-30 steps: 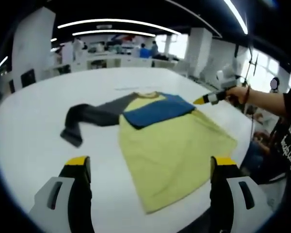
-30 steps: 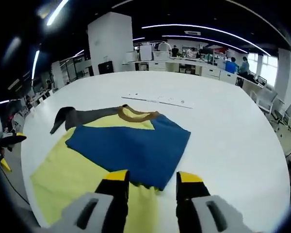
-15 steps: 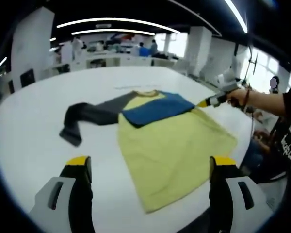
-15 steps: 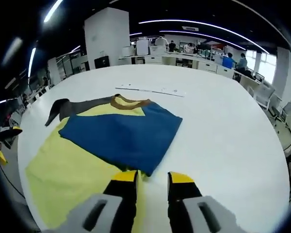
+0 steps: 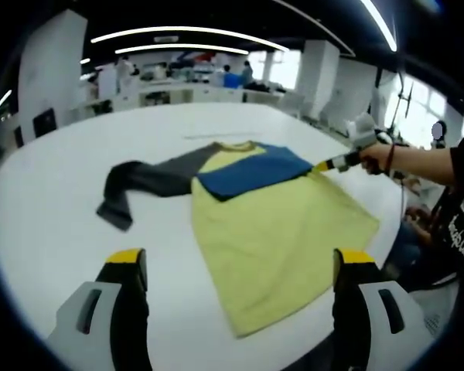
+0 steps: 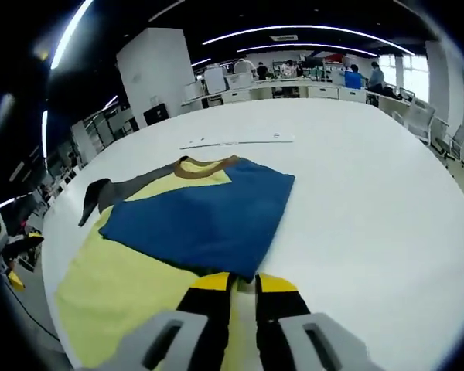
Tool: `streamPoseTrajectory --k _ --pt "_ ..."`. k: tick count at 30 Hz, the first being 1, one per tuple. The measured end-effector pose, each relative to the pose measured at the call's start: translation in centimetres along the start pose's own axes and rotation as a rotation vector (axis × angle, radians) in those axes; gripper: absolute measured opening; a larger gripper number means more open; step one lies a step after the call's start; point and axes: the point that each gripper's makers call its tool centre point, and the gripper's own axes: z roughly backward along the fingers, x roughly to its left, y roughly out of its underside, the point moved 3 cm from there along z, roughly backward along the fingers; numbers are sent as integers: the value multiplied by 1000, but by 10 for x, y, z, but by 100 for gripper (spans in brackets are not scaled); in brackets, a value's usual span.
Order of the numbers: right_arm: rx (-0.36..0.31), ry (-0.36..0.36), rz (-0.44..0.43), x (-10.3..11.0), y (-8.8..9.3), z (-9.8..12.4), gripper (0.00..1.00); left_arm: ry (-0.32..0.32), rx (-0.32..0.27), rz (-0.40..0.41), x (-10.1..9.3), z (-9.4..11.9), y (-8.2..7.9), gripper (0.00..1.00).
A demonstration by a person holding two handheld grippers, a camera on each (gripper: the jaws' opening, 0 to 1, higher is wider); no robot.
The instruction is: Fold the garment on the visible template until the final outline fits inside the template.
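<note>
Near: my left hand-held gripper [image 5: 236,267], jaws spread wide, nothing between them, hovering off the near hem of the shirt [image 5: 274,228]. Not touching cloth.

Right hand-held gripper [image 6: 242,282]: jaws drawn nearly together w/ a thin strip of yellow cloth showing in the gap, right at the lower corner of the blue sleeve [image 6: 197,220]. Can't tell for sure if it's pinching cloth or just resting over it.

Mid: shirt lies flat on the white desk [image 6: 371,201], yellow body toward me, blue sleeve folded across the chest. Grey sleeve [image 5: 143,185] on the other side is spread out over bare desk.

Far: brown collar [image 6: 205,165], then a pale strip [image 6: 236,141] on the desk just beyond it; may be the template edge, too faint to say.

Step, my read: one sleeve in, other not yet folded. Next calls for the left to reach the grey cuff, grip, carry it across the chest; then fold hem up toward collar.
</note>
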Motion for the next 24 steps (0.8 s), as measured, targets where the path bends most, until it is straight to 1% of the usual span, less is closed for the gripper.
streamPoseTrajectory --k 2,4,6,8,9,12,13,15,19,22,24 --pt "10 8 9 0 2 -3 5 -1 5 -2 0 0 1 96" --pt "20 13 13 1 4 -4 0 -2 5 0 0 0 1 96" --pt "31 27 29 0 6 -4 0 -1 6 2 -1 0 1 96" --pt "34 43 42 -6 7 -6 0 -3 9 -1 0 0 1 96" --pt "49 51 51 -9 9 -7 0 -4 9 -2 0 1 2 96" --pt "53 73 67 -17 9 -2 0 -7 6 3 1 2 2 96" --pt "55 70 61 -19 9 -1 0 -8 6 3 2 2 2 95" --pt "42 34 32 -14 8 -1 0 -9 9 2 2 2 3 95" --pt "36 34 16 -10 6 2 0 -4 9 0 0 0 2 95" --pt "28 7 -54 -4 5 -1 0 2 7 -5 -1 -1 0 95" --pt "21 7 -47 -2 3 -2 2 3 9 -7 -1 -1 1 95"
